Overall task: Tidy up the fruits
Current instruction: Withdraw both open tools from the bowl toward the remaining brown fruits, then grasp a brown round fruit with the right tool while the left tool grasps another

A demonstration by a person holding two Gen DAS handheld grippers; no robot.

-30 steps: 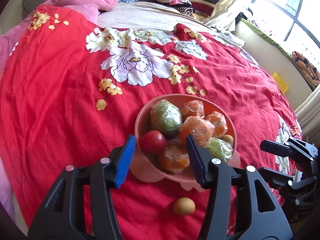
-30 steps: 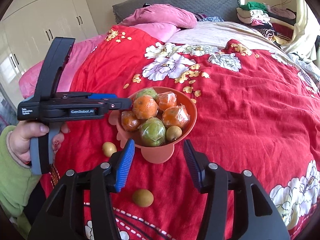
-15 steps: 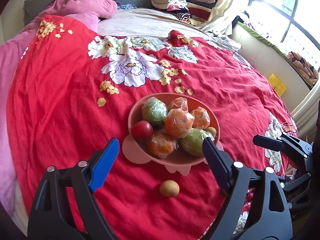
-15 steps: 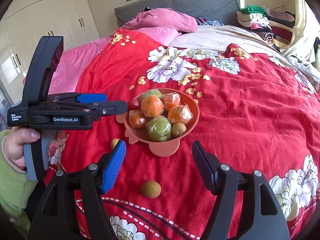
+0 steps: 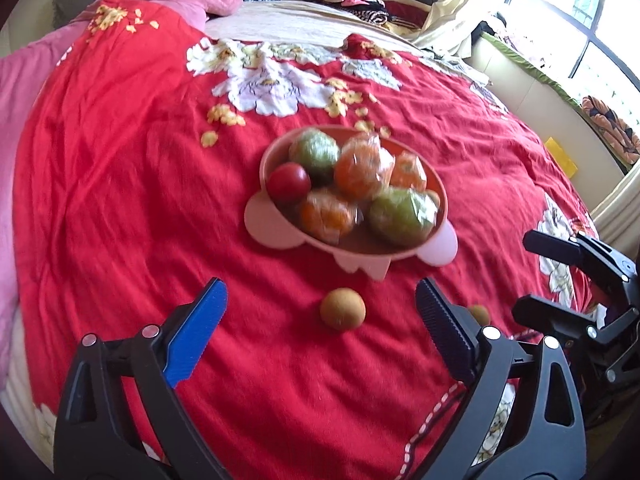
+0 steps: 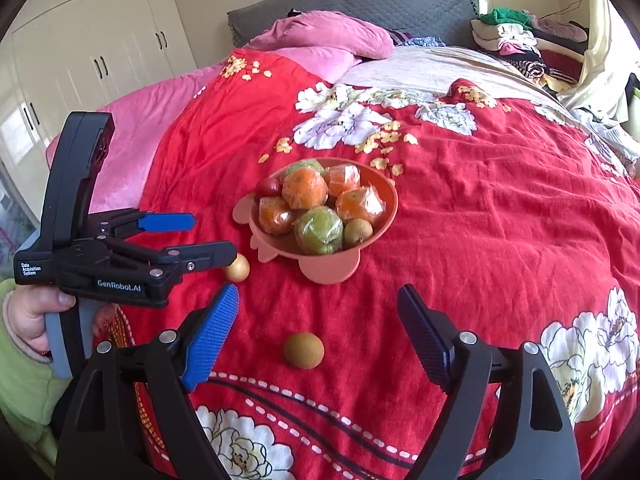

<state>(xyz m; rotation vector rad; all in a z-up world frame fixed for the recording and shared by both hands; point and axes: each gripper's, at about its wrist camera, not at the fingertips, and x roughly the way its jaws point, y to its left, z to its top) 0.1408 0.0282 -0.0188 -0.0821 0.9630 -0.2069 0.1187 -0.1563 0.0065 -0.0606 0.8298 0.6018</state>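
A pink bowl [image 5: 276,228] [image 6: 384,220] stands on the red bedspread, filled with wrapped oranges [image 5: 362,168], green fruits [image 5: 402,214], a red tomato [image 5: 289,182] and a small brown fruit [image 6: 359,231]. Two small brown fruits lie loose on the bedspread: one [image 5: 342,309] [image 6: 237,267] in front of my open, empty left gripper [image 5: 320,322], the other [image 6: 303,350] [image 5: 479,313] in front of my open, empty right gripper [image 6: 320,320]. The left gripper also shows at the left of the right wrist view [image 6: 208,236], the right gripper at the right edge of the left wrist view [image 5: 532,276].
The red floral bedspread [image 6: 500,200] covers a wide bed. Pink pillows [image 6: 332,36] and a grey headboard [image 6: 360,0] lie at the far end. Folded clothes [image 6: 508,32] are piled at the far right. White wardrobes [image 6: 100,48] stand to the left.
Both grippers have pulled back from the bowl and opened wider. The red tomato stays in the bowl. The loose brown fruits now lie between the fingers' lines of sight.
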